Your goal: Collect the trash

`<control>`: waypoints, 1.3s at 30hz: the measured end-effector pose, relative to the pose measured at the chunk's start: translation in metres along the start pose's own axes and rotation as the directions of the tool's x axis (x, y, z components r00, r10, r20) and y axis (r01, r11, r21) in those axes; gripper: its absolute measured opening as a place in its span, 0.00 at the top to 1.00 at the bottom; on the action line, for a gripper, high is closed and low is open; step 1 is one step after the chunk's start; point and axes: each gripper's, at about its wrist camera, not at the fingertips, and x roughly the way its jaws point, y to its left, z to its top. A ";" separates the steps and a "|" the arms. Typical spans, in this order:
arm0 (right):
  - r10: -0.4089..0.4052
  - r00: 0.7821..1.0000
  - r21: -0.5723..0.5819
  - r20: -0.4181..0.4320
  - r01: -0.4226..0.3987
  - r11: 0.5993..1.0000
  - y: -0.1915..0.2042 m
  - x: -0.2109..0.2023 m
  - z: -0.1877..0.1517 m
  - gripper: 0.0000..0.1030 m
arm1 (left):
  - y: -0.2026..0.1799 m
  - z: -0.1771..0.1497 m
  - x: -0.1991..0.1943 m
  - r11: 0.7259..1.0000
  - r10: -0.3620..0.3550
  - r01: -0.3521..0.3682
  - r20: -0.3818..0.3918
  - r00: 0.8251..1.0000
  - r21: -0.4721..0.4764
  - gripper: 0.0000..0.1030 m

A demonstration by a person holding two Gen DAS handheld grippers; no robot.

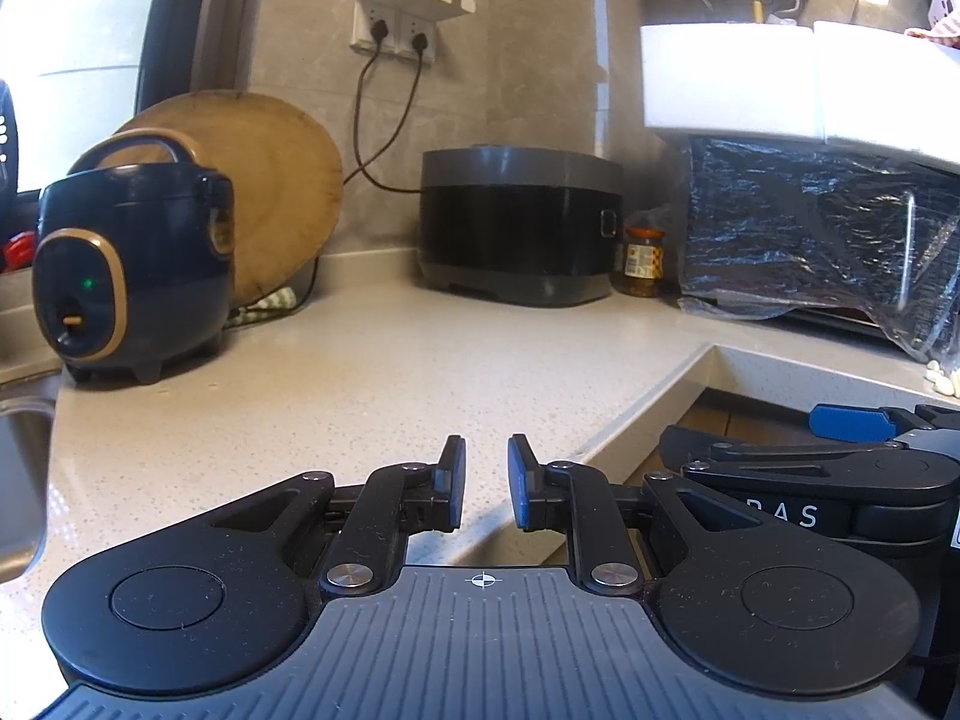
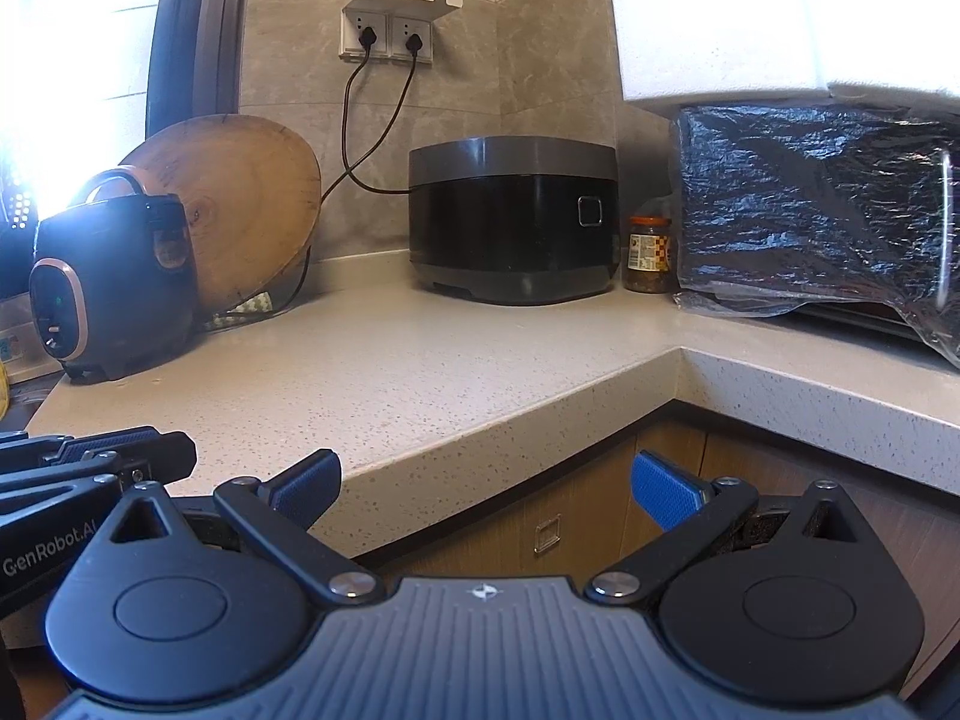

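Trash cannot be made out for certain in either view; the only loose bits are a few small white pieces (image 1: pixel 943 381) at the far right edge of the bench (image 1: pixel 372 372) in the left wrist view, too small to identify.

Left gripper (image 1: pixel 486 483) hangs low over the bench near its front edge, its jaws drawn close with a narrow gap between the pads and nothing in it. Right gripper (image 2: pixel 486 489) sits in front of the bench's inner corner, over the cabinet front (image 2: pixel 540 534), its jaws spread wide and empty. Each gripper shows at the edge of the other's view, just beside it.

At the left of the bench stands a small dark blue cooker (image 1: pixel 132 258) with a green light lit. A round wooden board (image 1: pixel 270 192) leans on the wall behind it, with a striped cloth (image 1: pixel 264 306) at its foot. A larger black cooker (image 1: pixel 516 222) stands in the corner, and two cords run up to wall sockets (image 1: pixel 396 36). Just beside the black cooker is a jar (image 1: pixel 643 261), then an appliance wrapped in plastic film (image 1: pixel 822 240) with white foam blocks (image 1: pixel 738 78) on top.
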 end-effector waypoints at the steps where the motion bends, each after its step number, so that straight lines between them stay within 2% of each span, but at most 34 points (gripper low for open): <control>1: 0.000 1.000 0.000 0.000 0.000 1.000 0.000 0.000 0.000 0.00 | 0.000 0.000 0.000 1.000 0.000 0.000 0.000 1.000 0.001 0.81; 39: 0.015 0.999 0.023 -0.028 -0.014 1.000 -0.002 0.007 -0.005 0.00 | 0.000 -0.001 0.003 1.000 0.001 -0.001 0.012 1.000 0.017 0.81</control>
